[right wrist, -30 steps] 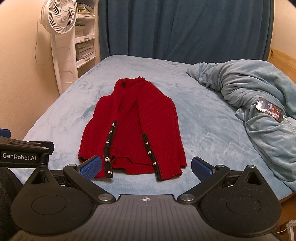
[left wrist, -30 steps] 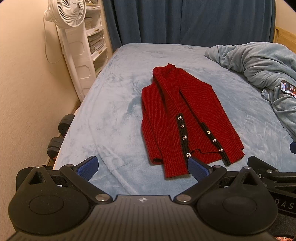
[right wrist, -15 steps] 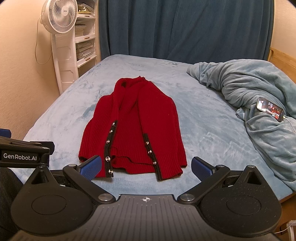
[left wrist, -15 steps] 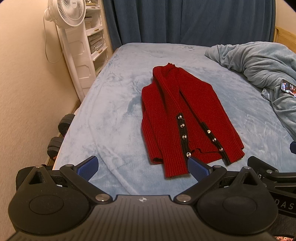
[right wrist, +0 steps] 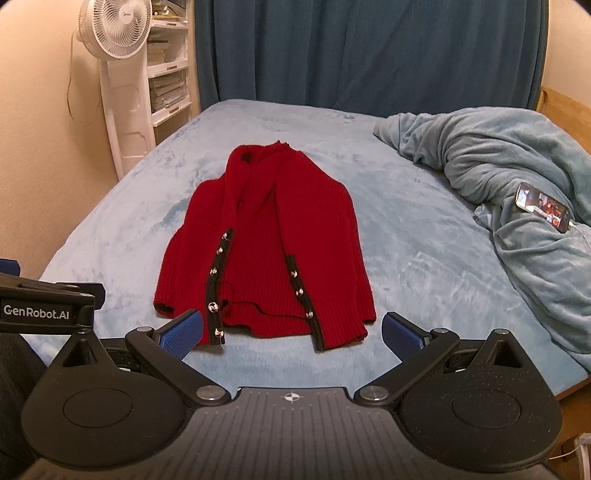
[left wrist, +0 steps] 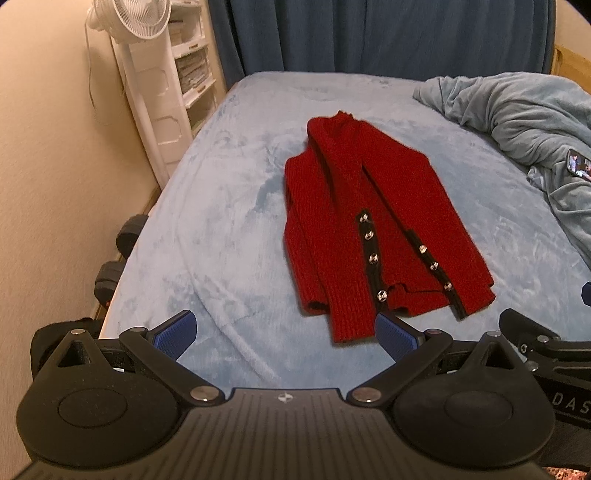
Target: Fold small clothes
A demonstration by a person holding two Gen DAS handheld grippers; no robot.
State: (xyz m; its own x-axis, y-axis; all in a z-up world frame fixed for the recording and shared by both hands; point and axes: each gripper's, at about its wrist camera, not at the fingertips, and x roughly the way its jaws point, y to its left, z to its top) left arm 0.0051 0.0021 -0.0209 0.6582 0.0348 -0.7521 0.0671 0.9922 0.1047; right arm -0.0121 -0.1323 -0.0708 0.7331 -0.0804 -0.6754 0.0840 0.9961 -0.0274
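Observation:
A small red knit cardigan [left wrist: 369, 221] [right wrist: 269, 236] lies flat on the light blue bed [left wrist: 229, 221] [right wrist: 424, 266], collar away from me, with black button bands and silver buttons. Both sleeves are folded in along its sides. My left gripper [left wrist: 285, 334] hovers open near the bed's front edge, just short of the cardigan's hem, nothing between its blue pads. My right gripper [right wrist: 291, 332] is open too, level with the hem and empty. The left gripper's body [right wrist: 44, 302] shows at the left edge of the right wrist view.
A crumpled grey-blue blanket [right wrist: 517, 177] fills the bed's right side with a lit phone [right wrist: 541, 206] on it. A white fan [right wrist: 118, 33] and shelves [right wrist: 166, 74] stand left of the bed. Dumbbells [left wrist: 125, 251] lie on the floor by the left edge. Blue curtains hang behind.

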